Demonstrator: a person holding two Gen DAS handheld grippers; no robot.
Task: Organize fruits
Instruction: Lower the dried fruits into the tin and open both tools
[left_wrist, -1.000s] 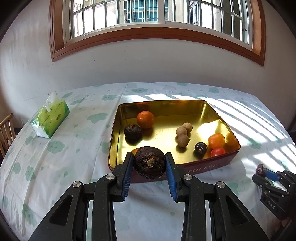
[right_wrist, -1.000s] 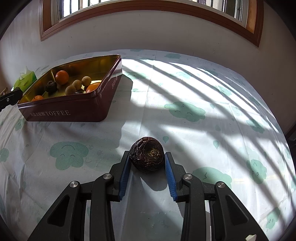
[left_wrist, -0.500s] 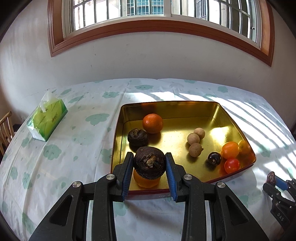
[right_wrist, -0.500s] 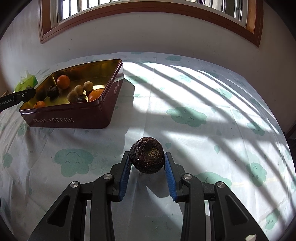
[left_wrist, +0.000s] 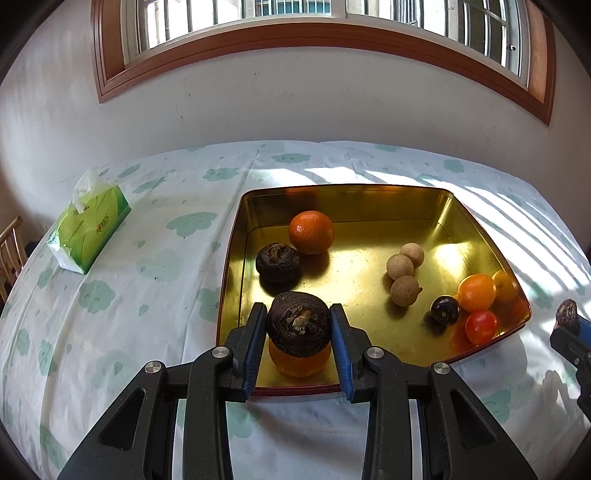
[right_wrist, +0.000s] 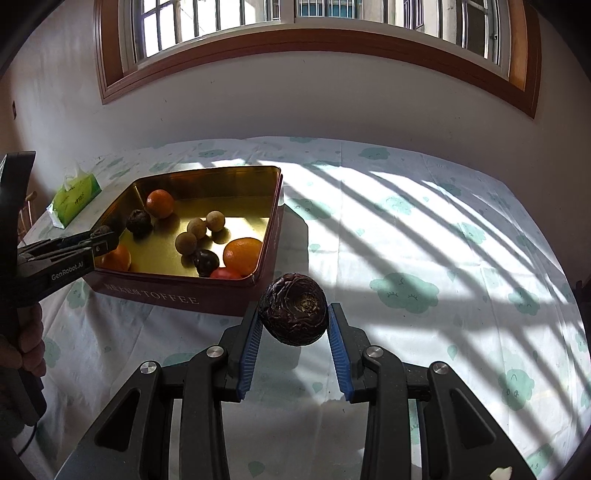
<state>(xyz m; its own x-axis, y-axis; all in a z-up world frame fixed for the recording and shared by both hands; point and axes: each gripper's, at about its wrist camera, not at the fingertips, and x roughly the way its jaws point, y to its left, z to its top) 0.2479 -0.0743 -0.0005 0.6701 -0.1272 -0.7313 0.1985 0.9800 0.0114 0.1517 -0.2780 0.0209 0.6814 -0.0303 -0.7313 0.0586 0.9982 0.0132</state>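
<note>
1. The green tissue pack (left_wrist: 90, 225) lies at the far left of the cloud-print tablecloth (left_wrist: 147, 280); its printing is too small to read.
2. The left gripper (left_wrist: 298, 330) bears "GenRobot.AI" on its side in the right wrist view, where a hand (right_wrist: 22, 354) grips its handle at the left edge.
3. Its blue pads are clamped on a dark wrinkled fruit (left_wrist: 298, 324), held above the near left part of the gold tin (left_wrist: 476, 236), over an orange fruit (left_wrist: 299, 362) lying there.
4. Inside the tin, from left: a second dark wrinkled fruit (left_wrist: 277, 262) touching an orange (left_wrist: 311, 232), three tan longans (left_wrist: 404, 273) (clustered), a small dark round fruit (left_wrist: 445, 310), an orange tomato (left_wrist: 476, 292) and a red tomato (left_wrist: 481, 326).
5. The tin's maroon front wall reads "TOFFEE" (right_wrist: 171, 296); the word before it is illegible.
6. The right gripper (right_wrist: 293, 325) sits right of the tin's near corner, its pads pinching another dark wrinkled fruit (right_wrist: 293, 314), held off the tablecloth.
</note>
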